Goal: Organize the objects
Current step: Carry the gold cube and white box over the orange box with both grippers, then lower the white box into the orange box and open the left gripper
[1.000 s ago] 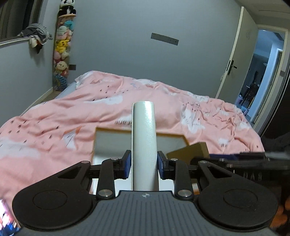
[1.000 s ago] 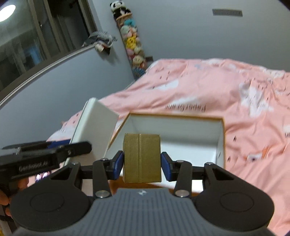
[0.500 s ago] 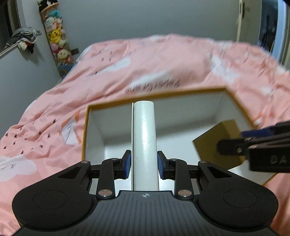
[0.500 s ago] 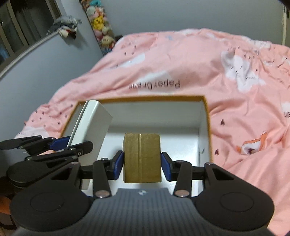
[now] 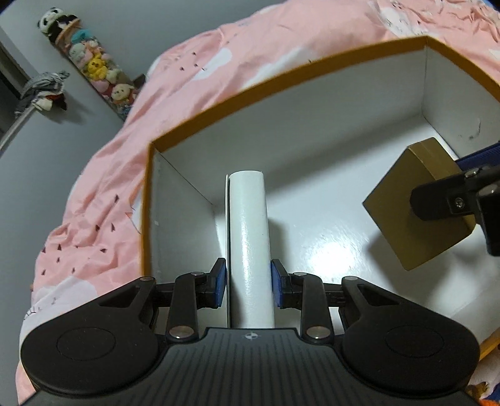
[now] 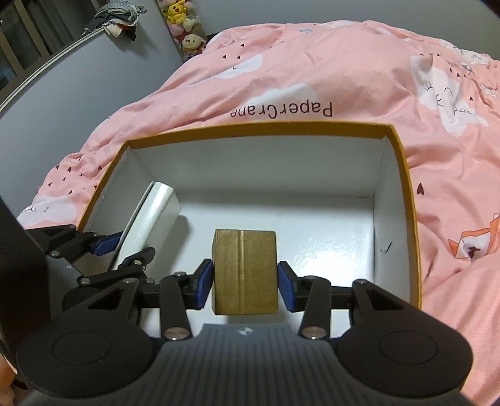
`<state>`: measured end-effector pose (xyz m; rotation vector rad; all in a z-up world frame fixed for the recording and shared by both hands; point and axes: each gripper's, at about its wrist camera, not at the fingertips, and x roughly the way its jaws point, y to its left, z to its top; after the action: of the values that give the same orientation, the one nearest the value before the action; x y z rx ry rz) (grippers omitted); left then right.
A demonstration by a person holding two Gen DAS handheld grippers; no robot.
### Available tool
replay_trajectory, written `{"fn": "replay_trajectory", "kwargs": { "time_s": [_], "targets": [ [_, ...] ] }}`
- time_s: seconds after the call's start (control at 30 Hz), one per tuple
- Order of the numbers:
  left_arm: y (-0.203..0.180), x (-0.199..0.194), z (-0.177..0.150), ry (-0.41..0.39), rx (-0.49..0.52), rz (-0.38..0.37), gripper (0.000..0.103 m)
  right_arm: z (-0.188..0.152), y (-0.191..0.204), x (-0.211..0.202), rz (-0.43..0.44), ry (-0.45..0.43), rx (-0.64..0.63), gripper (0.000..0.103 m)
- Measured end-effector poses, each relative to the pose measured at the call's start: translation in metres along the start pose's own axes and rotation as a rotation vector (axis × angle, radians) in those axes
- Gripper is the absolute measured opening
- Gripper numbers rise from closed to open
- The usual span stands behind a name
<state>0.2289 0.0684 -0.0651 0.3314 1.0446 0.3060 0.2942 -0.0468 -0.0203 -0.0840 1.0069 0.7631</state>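
Observation:
A large open box with an orange rim (image 5: 218, 109) (image 6: 259, 129) and white inside lies on the pink bed. My left gripper (image 5: 249, 285) is shut on a flat white box (image 5: 248, 243) held on edge inside the big box, near its left wall; the white box (image 6: 153, 215) also shows in the right wrist view. My right gripper (image 6: 245, 282) is shut on a small gold box (image 6: 244, 268), held over the white floor at the middle. That gold box (image 5: 406, 200) hangs at the right in the left wrist view.
A pink duvet (image 6: 312, 71) with white clouds covers the bed all round the box. A hanging column of plush toys (image 5: 93, 68) stands against the grey wall at the back left. A rail with clothes (image 6: 115, 15) runs along the left wall.
Both grippers have come down and tipped forward into the big box, each still holding its item. The room's wall and door have left the left wrist view.

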Motion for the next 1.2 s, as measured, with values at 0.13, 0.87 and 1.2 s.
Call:
{"fn": "replay_trajectory", "kwargs": {
  "time_s": [0.13,0.87,1.2],
  "targets": [
    [0.001,0.004,-0.003,0.038,-0.03,-0.035,0.033,-0.001,-0.001,0.003,0.014,0.015,0.009,0.046],
    [0.059,-0.016,-0.009,-0.015,-0.372,-0.442,0.052,-0.003,0.009,0.009,0.001,0.066,-0.027,0.046],
    [0.128,-0.047,-0.01,-0.202,-0.504,-0.375,0.052,0.0,0.029,0.034,-0.02,0.101,-0.03,0.046]
  ]
}}
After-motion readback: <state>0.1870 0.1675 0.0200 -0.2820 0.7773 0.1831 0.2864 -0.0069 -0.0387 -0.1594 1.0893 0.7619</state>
